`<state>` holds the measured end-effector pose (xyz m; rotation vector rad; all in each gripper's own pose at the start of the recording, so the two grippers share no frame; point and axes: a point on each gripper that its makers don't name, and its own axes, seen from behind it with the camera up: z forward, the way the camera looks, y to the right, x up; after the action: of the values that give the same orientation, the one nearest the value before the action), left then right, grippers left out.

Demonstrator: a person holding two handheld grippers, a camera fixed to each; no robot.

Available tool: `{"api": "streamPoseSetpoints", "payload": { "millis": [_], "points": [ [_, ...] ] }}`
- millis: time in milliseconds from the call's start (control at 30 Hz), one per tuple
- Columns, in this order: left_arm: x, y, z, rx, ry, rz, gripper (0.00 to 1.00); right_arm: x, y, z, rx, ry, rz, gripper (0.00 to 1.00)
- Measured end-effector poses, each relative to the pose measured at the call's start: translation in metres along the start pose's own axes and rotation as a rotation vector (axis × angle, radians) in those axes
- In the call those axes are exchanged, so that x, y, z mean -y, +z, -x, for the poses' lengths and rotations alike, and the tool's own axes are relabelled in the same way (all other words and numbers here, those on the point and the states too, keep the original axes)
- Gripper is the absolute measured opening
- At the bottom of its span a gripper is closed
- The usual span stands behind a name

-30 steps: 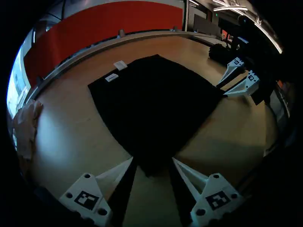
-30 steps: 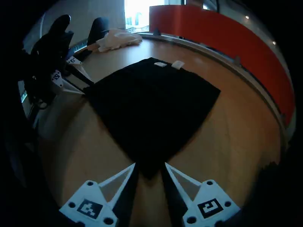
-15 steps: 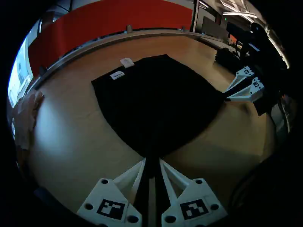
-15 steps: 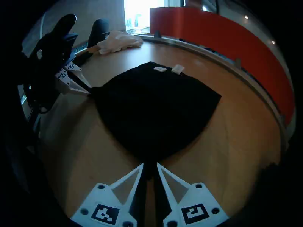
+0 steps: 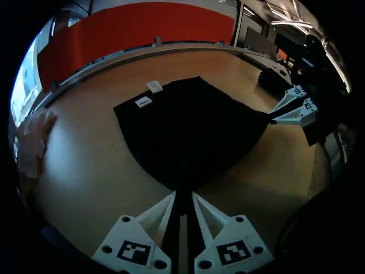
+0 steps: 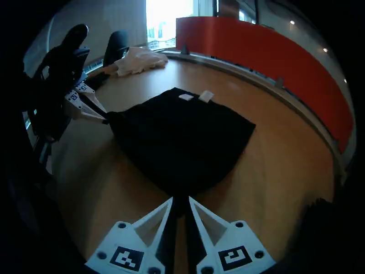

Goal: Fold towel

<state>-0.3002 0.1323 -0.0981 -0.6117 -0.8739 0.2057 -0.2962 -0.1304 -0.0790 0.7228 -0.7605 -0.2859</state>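
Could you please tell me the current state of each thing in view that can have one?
Towel: spread on the table, two corners gripped.
Left gripper: shut on one towel corner.
Right gripper: shut on another towel corner.
Pale cloth: crumpled near the table's edge.

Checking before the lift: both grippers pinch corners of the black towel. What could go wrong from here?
1. The left gripper and right gripper each pinch only a corner tip of the towel; a tip may slip out when lifted.
2. The near edge looks bowed between the held corners, so the fold could land uneven against the far edge with the white tags.
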Motion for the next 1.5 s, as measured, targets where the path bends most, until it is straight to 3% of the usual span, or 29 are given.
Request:
{"api": "streamPoseSetpoints", "payload": {
  "millis": [667, 1267, 1500],
  "points": [
    [-0.008, -0.055, -0.046, -0.05, -0.045, -0.003, 0.08, 0.008, -0.06, -0.054, -0.096, 0.019, 0.004, 0.1],
    [-0.022, -0.092, -0.053, -0.035, -0.056, 0.011, 0.08, 0.027, -0.098, -0.067, -0.107, 0.012, -0.031, 0.1],
    [-0.025, -0.097, -0.051, -0.03, -0.049, 0.013, 0.08, 0.029, -0.102, -0.067, -0.106, 0.004, -0.035, 0.1]
  ]
}}
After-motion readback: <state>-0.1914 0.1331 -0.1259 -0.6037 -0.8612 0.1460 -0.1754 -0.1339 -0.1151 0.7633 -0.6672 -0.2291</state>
